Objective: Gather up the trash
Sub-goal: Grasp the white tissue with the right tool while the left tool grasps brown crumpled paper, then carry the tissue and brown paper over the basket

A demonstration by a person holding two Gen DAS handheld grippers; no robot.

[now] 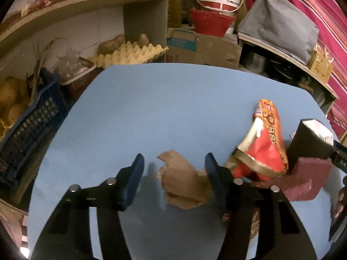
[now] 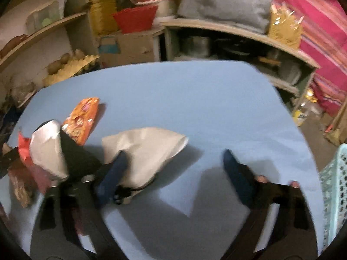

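In the left wrist view my left gripper is open over the blue table, its fingers on either side of a crumpled brown paper scrap. A red and gold snack wrapper lies just right of the right finger. In the right wrist view my right gripper is open and empty. Its left finger rests over a crumpled white paper. An orange snack wrapper lies at the left. The other gripper's silver-topped black body shows at the far left.
A dark red block sits at the right beside the right gripper's body. A pale teal perforated basket stands at the table's right edge. A dark blue crate with produce stands left. Cluttered shelves surround the table.
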